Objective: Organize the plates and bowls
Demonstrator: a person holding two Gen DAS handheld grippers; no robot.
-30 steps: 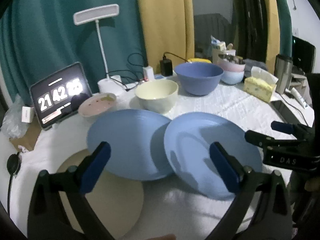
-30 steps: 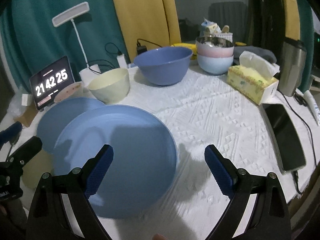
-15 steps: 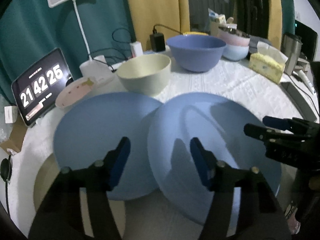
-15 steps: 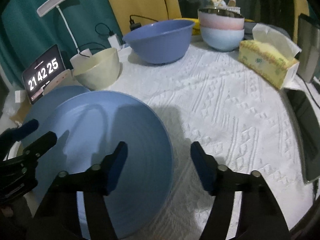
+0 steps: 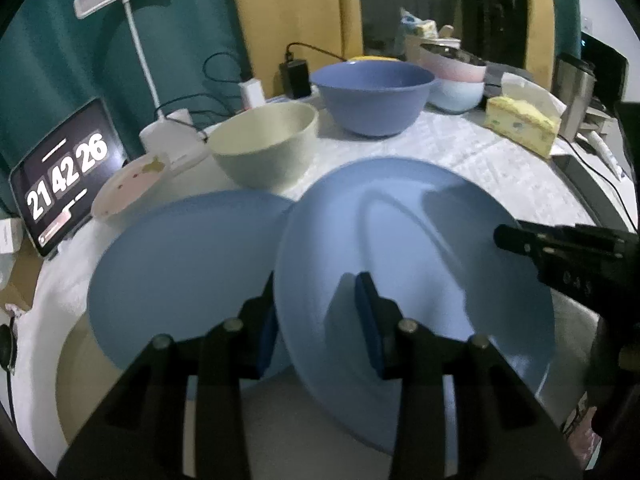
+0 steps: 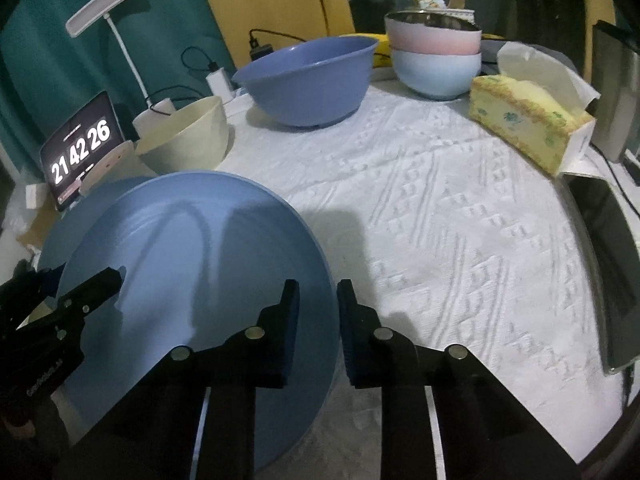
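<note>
A white textured cloth [image 6: 460, 216] covers the table, backed by teal and yellow curtains, with a tablet clock [image 5: 64, 176] standing at the left edge. Nearest the cameras, a large round light-blue plate [image 5: 420, 240] overlaps a second light-blue plate [image 5: 180, 264], which in turn lies over a beige round plate [image 5: 80, 368]. The left gripper [image 5: 316, 320] straddles the near plate's left rim, one pad under the edge and one on the inner face; its jaws have just been closing, and whether they already pinch cannot be told. The right gripper [image 6: 318, 320] straddles the opposite, right rim the same way, jaws narrowly apart and just closing too. Behind stand a cream round bowl [image 5: 266, 142], a deep blue bowl [image 5: 372, 96] and a stacked pink-over-pale-blue bowl pair [image 6: 434, 52], beside a yellow tissue box [image 6: 528, 124].
</note>
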